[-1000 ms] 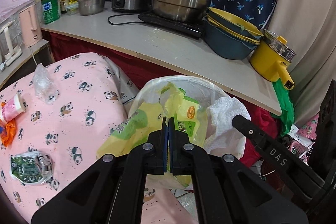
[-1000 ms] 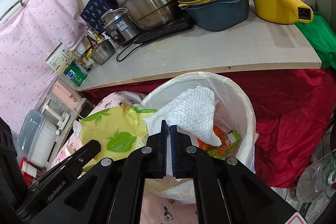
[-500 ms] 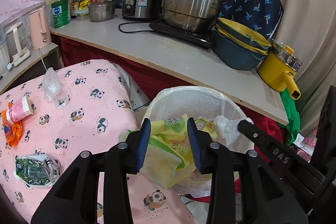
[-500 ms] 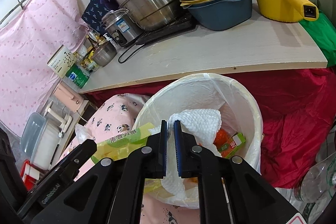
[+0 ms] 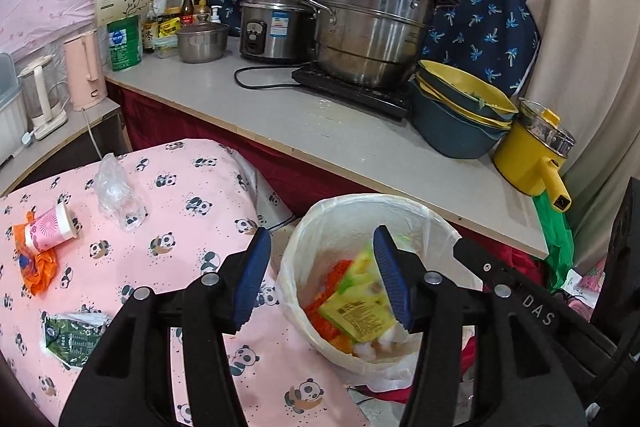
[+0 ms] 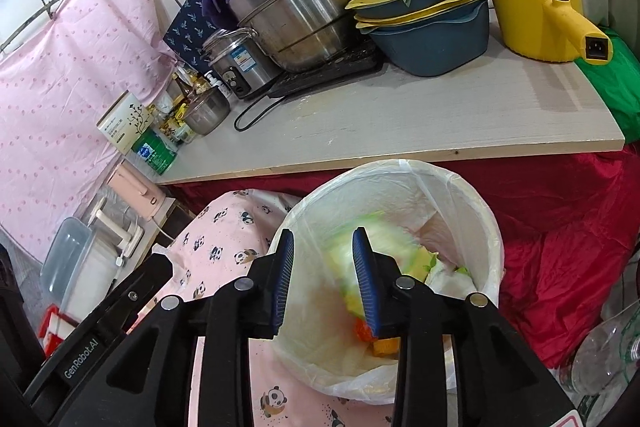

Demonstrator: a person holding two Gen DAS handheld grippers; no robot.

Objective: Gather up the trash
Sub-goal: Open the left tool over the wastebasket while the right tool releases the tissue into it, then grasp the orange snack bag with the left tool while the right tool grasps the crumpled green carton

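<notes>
Both grippers hang over the trash bin (image 5: 332, 219). The left gripper (image 5: 322, 275) and right gripper (image 6: 323, 281) have just been opening, with nothing between their jaws. The yellow wrapper (image 5: 356, 307) lies inside the bin, blurry in the right view.

My left gripper (image 5: 320, 267) hangs over the near rim of the lined trash bin (image 5: 424, 211), its jaws having just been opening, with nothing pinched between them. Down in the bin lies a yellow-green wrapper (image 5: 356, 303) on orange scraps. To my left, on the panda cloth (image 5: 188, 183), sit a clear plastic bag (image 5: 118, 193), a pink paper cup (image 5: 50, 229) beside an orange wrapper (image 5: 38, 267), and a green packet (image 5: 72, 337).
</notes>
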